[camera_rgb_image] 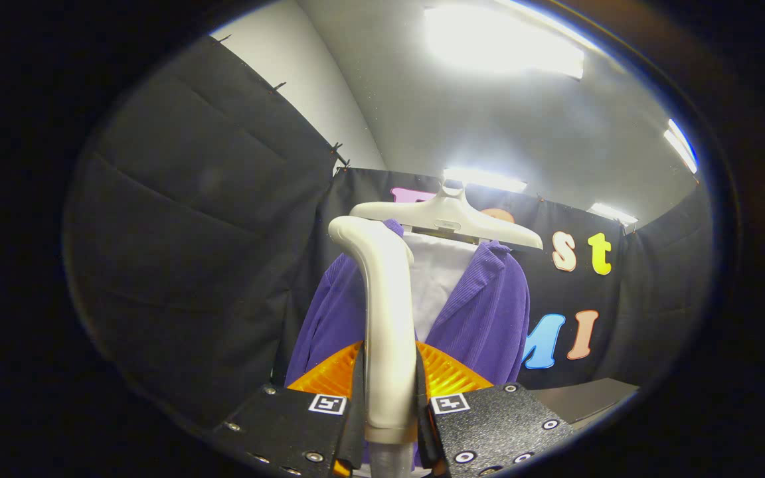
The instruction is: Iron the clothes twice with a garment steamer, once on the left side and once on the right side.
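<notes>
A purple corduroy jacket [489,312] over a white shirt [437,272] hangs on a white hanger [449,218] in front of the booth's back wall. My gripper [389,392] is shut on the handle of a white garment steamer [382,312], both fingers pressing its sides. The steamer stands upright between the fingers, its curved head reaching up to the jacket's left shoulder, just below the hanger's left arm. The steamer covers part of the jacket's left front. I cannot tell whether its head touches the cloth.
Black cloth walls [203,252] close in on the left, back and right. A grey flat surface [585,398] lies low on the right beyond the fingers. Bright ceiling lights [502,43] glare overhead.
</notes>
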